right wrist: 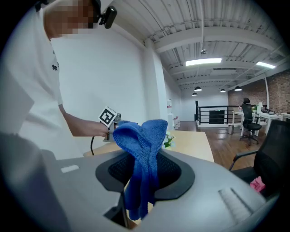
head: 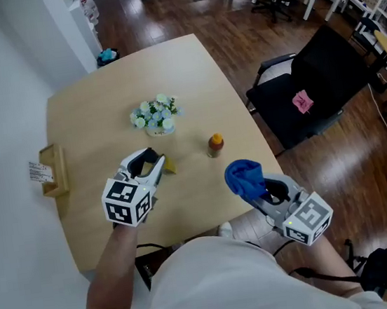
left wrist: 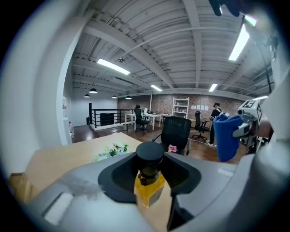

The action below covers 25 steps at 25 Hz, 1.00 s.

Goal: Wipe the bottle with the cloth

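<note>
My left gripper [head: 157,165] is shut on a small yellow bottle [head: 169,166] with a black cap [left wrist: 149,152], held low over the table's near middle. In the left gripper view the bottle [left wrist: 149,186] stands upright between the jaws. My right gripper [head: 256,188] is shut on a bunched blue cloth [head: 244,177], which droops between the jaws in the right gripper view [right wrist: 143,158]. The cloth [left wrist: 225,136] hangs to the right of the bottle, apart from it. A second small bottle with an orange cap [head: 215,144] stands on the table between the two grippers.
A pot of pale flowers [head: 155,116] sits mid-table on the light wooden table [head: 100,92]. A small wooden box [head: 53,171] is at the left edge. A black office chair [head: 319,84] stands to the right of the table on the dark wood floor.
</note>
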{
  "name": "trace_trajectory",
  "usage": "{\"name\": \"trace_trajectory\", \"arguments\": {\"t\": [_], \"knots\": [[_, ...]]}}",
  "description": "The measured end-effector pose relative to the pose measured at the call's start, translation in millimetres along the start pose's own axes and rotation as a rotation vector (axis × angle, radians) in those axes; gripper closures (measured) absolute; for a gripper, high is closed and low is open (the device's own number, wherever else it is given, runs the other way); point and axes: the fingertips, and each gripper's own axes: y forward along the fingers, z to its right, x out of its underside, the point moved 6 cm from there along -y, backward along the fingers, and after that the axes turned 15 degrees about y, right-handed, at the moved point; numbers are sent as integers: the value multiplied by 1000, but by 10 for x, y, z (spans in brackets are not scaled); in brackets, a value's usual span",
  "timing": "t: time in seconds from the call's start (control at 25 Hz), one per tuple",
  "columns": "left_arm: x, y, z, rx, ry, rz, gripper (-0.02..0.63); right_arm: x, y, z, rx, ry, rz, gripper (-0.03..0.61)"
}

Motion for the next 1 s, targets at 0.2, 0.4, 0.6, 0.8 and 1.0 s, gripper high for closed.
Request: {"name": "trace_trajectory", "arguments": {"t": [0.2, 0.4, 0.6, 0.8, 1.0], "knots": [[-403, -318, 72, 76, -10, 80, 451, -423, 408, -215, -102, -62, 65, 453], [-659, -570, 126, 113, -40, 144, 451, -767, 847, -555, -209, -84, 146, 453], [-754, -795, 125, 96, -41, 180, 451, -731, 1107, -763, -266, -68, 159, 453], [-764, -969, 54, 82, -71, 201, 452, -507, 1226, -777, -261, -59, 109, 453], [-862, -1062, 38, 85, -66, 222, 451, -224, 1261, -709, -224, -68, 51, 453]]}}
